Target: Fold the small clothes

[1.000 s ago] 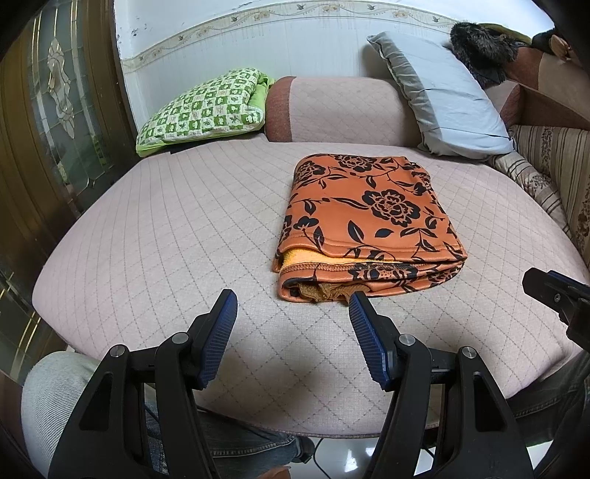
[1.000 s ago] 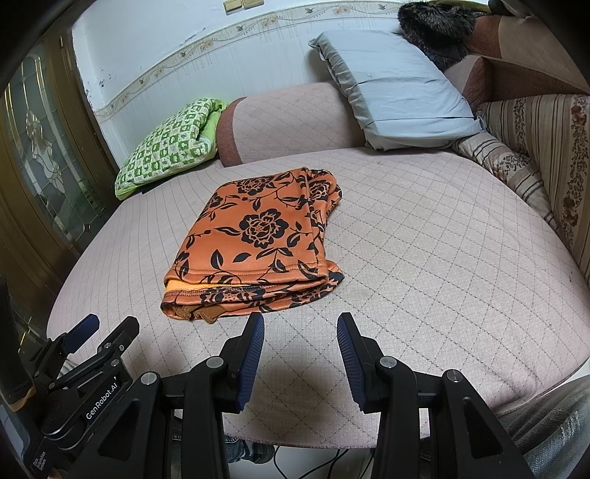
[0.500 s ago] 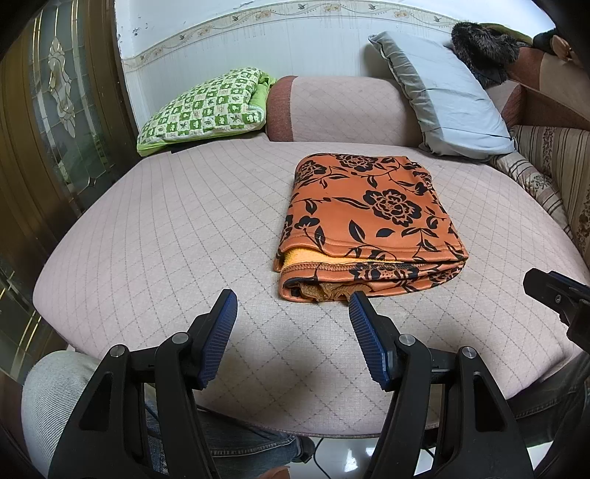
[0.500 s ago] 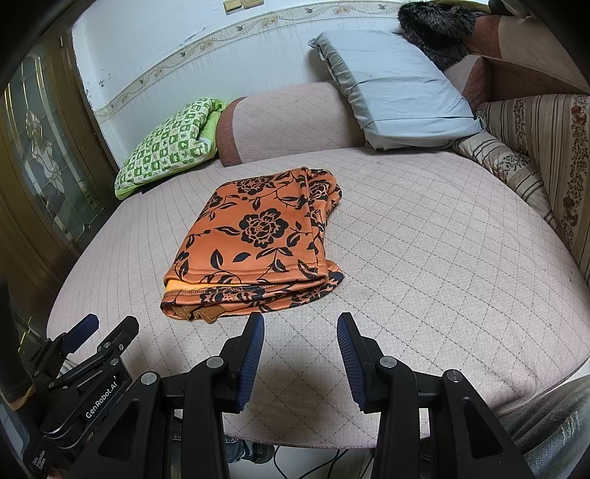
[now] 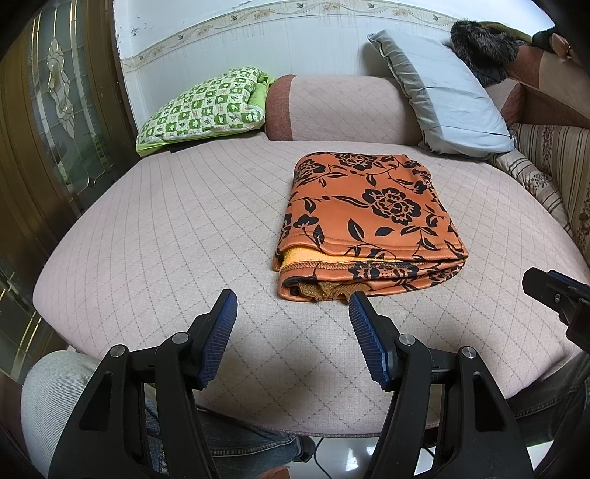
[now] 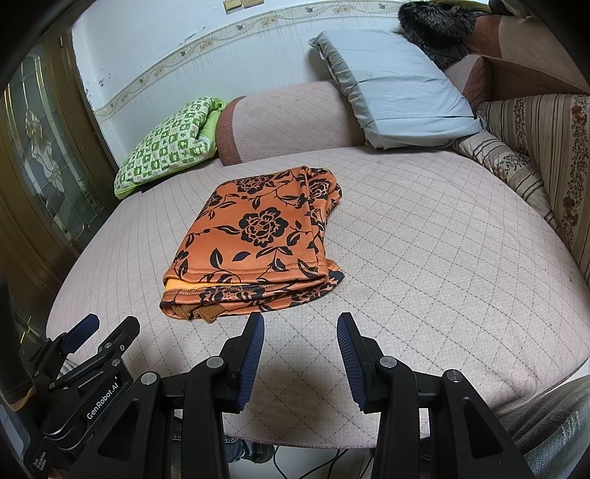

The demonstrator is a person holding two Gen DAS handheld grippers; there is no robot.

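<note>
Nothing has changed over the last second: the folded orange, black-flowered fleece garment (image 5: 368, 224) lies at twelve o'clock on the quilted pink cushion (image 5: 166, 235). The left gripper (image 5: 291, 313) and right gripper (image 6: 300, 333) hover apart, holding nothing; folding looks finished.

The inner layers of the folded orange floral garment (image 5: 368, 217) are being hidden by its top layer, so its type cannot be told. The right gripper (image 5: 560, 298) is being cut off by the left view's edge. The dark furry item (image 6: 435, 25) is being cropped at the frame top.
</note>
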